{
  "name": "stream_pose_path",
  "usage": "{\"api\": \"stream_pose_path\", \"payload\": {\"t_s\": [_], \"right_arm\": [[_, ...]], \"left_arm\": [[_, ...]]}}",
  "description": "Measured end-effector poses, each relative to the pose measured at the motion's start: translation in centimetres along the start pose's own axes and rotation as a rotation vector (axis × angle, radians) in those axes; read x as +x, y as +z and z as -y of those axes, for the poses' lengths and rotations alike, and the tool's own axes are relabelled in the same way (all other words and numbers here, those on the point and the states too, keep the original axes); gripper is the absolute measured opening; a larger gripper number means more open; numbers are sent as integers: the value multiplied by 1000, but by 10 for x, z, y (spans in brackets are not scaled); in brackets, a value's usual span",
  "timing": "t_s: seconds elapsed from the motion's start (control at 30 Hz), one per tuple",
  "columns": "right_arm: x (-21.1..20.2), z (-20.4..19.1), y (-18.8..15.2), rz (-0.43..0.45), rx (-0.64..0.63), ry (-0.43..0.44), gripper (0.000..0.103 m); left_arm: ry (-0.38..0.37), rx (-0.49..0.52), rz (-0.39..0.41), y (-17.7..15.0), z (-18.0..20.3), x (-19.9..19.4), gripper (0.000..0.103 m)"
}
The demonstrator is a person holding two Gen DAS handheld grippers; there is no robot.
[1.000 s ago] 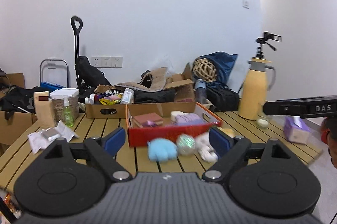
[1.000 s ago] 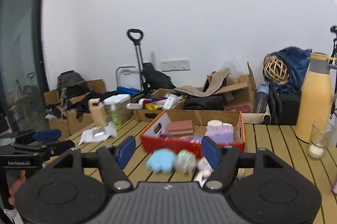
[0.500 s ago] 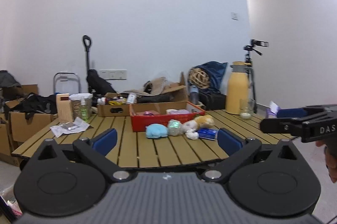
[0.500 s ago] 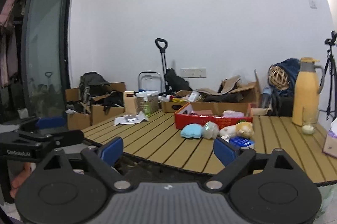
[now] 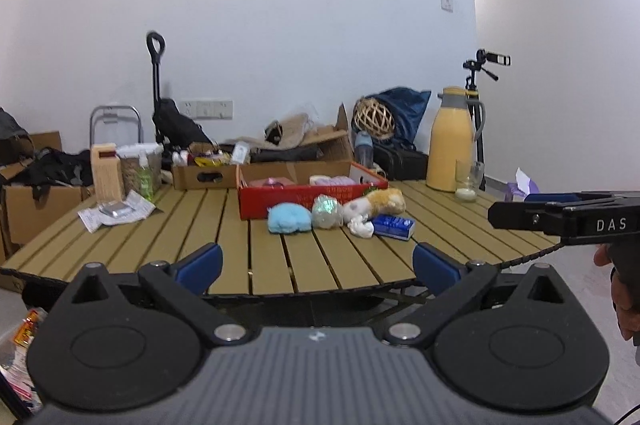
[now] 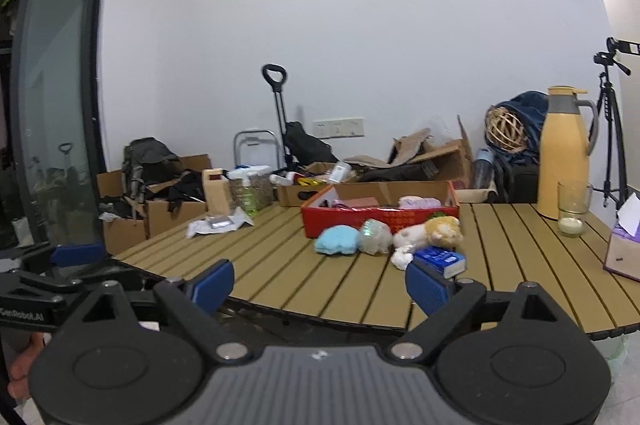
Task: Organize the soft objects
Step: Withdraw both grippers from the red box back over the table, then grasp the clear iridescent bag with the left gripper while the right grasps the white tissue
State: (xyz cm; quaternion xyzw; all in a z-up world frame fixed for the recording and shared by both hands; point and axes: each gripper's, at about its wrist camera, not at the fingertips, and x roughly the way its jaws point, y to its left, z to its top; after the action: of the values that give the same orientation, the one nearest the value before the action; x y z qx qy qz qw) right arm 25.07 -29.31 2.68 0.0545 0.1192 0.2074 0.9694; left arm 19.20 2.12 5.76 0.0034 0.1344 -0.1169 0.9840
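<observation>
Left wrist view, gripper: the left gripper (image 5: 316,261) fills the foreground, off the near edge of the slatted wooden table (image 5: 160,237); jaws spread wide, having just been opening, nothing between them.
Left wrist view, soft objects: a blue plush (image 5: 289,219), a pale shimmery ball (image 5: 327,211) and an orange-and-white plush (image 5: 376,203) lie in a row just in front of the red box (image 5: 308,199); a white crumpled piece (image 5: 361,227) and a blue packet (image 5: 393,226) sit beside them.
Left wrist view, right edge: the right gripper (image 5: 560,215) juts in, held by a hand (image 5: 624,293).
Right wrist view, gripper: jaws also released and apart, just opened further, holding nothing.
Right wrist view, table: the same row of soft objects lies before the red box; a yellow jug (image 6: 564,153) and a glass (image 6: 573,209) stand at the far right.
</observation>
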Motion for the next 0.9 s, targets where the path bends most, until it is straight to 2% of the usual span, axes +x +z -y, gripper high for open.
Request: {"api": "stream_pose_path", "payload": {"t_s": [0.17,0.37,0.43,0.6,0.67,0.77,0.8,0.9], "right_arm": [[46,24,-6,-59,36,-62,92],[108,53,-5,-116,86,-72,90],[129,62,-3,-135,92,-70,85],[197,82,6,-188,74,-52,72],[227,87,10,-211,51,-42,66],[279,92,16,-263,9,-33,50],[295,94,17,-287,1,-39,46],[339,95,16,-327,-27,-60,42]], "left_arm": [[-25,5,-88,-3,1,62,103],[-35,-25,-158,6,-5,143,103],[-39,-28,-171,12,-7,170,103],[-66,7,-149,33,-5,239,100],[-87,7,-166,41,-4,278,93],[-103,29,-191,49,3,337,84],[-98,57,-194,49,7,360,84],[-53,108,-204,44,15,407,84]]}}
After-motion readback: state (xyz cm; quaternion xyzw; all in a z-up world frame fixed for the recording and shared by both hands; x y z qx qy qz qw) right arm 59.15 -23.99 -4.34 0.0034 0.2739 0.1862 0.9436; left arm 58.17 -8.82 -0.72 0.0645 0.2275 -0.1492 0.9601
